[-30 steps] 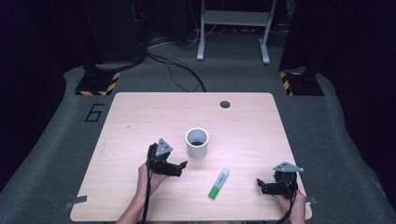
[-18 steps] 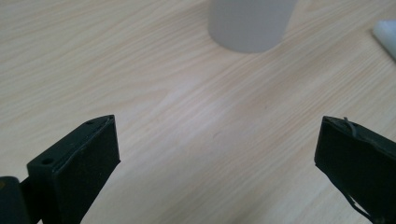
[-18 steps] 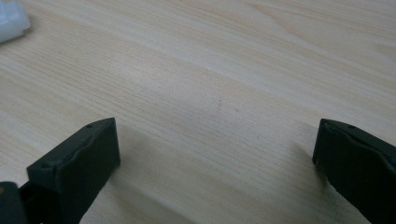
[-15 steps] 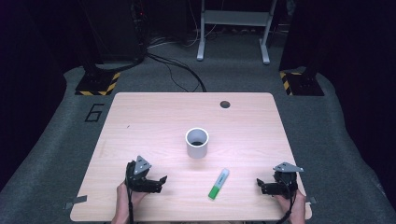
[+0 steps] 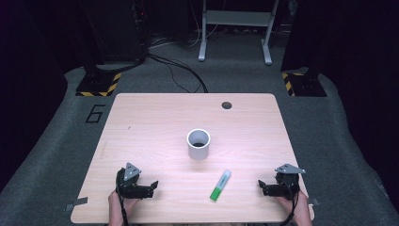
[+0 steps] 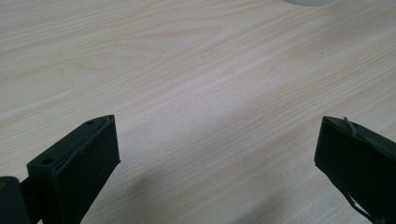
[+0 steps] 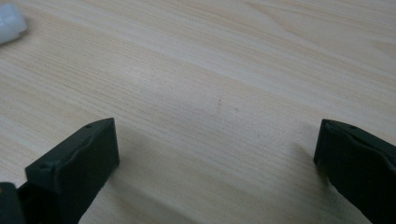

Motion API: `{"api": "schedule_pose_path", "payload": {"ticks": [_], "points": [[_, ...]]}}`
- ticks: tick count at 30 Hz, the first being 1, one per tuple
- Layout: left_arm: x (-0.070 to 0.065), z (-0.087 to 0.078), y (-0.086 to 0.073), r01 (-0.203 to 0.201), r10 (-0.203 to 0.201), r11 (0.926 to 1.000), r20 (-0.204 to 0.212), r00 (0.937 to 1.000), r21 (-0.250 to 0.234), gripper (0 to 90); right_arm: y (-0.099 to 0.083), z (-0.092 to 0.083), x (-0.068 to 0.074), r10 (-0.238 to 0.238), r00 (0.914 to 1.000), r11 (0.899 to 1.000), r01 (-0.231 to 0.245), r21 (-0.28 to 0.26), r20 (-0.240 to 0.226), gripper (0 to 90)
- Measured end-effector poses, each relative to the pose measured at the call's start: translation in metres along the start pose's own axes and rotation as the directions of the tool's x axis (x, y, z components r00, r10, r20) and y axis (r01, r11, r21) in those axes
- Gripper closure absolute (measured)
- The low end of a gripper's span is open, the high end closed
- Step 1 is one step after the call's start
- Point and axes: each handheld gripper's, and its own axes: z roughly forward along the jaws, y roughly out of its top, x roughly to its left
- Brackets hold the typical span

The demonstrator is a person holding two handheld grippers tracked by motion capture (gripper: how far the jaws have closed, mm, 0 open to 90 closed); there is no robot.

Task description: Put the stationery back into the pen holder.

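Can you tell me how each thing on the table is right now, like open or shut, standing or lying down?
White round cup: standing upright, open top, inside looks dark.
Green and white marker pen: lying flat on the table, nothing touching it.
Left gripper: jaws open, holding nothing.
Right gripper: jaws open, holding nothing.
Light wooden table: flat.

Left gripper [image 5: 151, 185] low, fingers spread, right gripper [image 5: 261, 186] likewise

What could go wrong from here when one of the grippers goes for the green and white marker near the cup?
The marker is round and lies flat on the bare table, so open jaws closing off-centre might roll it away. The white cup stands upright just beyond it; a reach by the left gripper or right gripper that overshoots could knock it over.
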Motion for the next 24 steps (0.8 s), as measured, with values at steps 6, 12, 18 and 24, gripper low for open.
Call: {"api": "schedule_pose_path", "payload": {"ticks": [6, 12, 18, 24], "points": [[-0.008, 0.006, -0.006, 0.0, 0.0, 0.9998, -0.011, 0.9999, 0.02, 0.1, 0.003, -0.001, 0.002, 0.036, 0.9988, 0.998, -0.037, 0.041, 0.032, 0.0], [-0.018, 0.009, -0.007, -0.036, 0.037, 0.9986, -0.035, 0.9987, 0.04, 0.1, 0.003, -0.005, 0.009, 0.107, 0.9929, 0.994, -0.108, 0.024, 0.052, 0.0], [-0.021, 0.01, -0.007, -0.052, 0.054, 0.9956, -0.021, 0.9983, 0.078, 0.0, 0.011, -0.016, 0.029, 0.121, 0.9926, 0.993, -0.12, -0.019, 0.015, 0.0], [-0.02, 0.01, -0.006, -0.052, 0.053, 0.9949, -0.012, 0.9985, 0.087, 0.0, 0.024, -0.025, 0.057, 0.106, 0.9941, 0.994, -0.106, -0.021, -0.026, 0.0]]}}
